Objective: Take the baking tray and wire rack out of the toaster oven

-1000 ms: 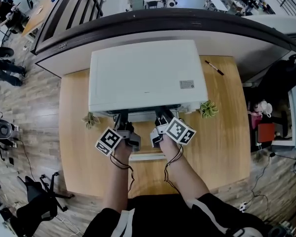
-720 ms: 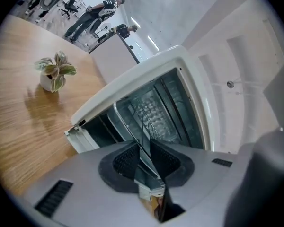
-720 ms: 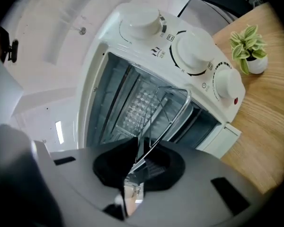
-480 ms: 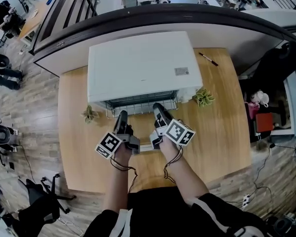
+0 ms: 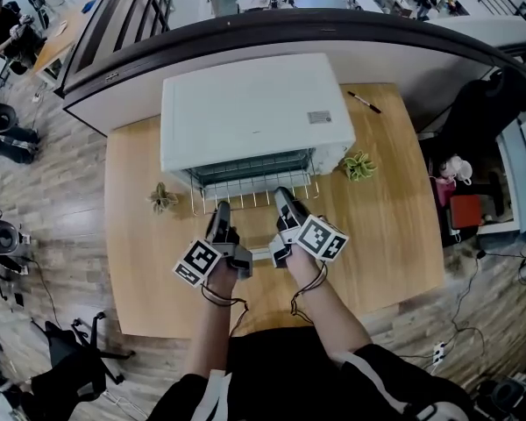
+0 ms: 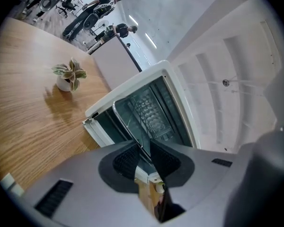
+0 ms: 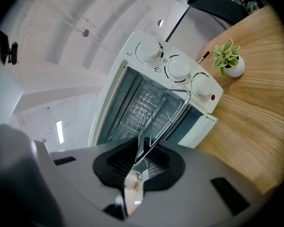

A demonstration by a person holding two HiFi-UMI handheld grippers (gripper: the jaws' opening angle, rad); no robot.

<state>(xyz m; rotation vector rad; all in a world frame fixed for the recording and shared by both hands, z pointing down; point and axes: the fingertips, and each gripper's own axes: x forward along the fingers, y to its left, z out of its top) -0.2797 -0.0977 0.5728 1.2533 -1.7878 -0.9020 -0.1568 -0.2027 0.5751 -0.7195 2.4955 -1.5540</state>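
Both grippers on the wire rack (image 5: 254,193). L gripper (image 5: 219,209): jaws clamped on rack's front bar, left of centre. R gripper (image 5: 283,198): jaws clamped on same bar, right of centre. Rack is part way out of the toaster oven (image 5: 254,112): front section sticks out over the dropped-open door (image 7: 202,126), rear inside the cavity. Oven sits at the far edge of the desk (image 5: 394,235), mid-width, mouth facing the near edge. Can't make out the baking tray in any view. Small potted plant (image 5: 162,197) off oven's front-left corner, second plant (image 5: 359,165) off front-right. Pen (image 5: 365,103) near desk's far-right corner
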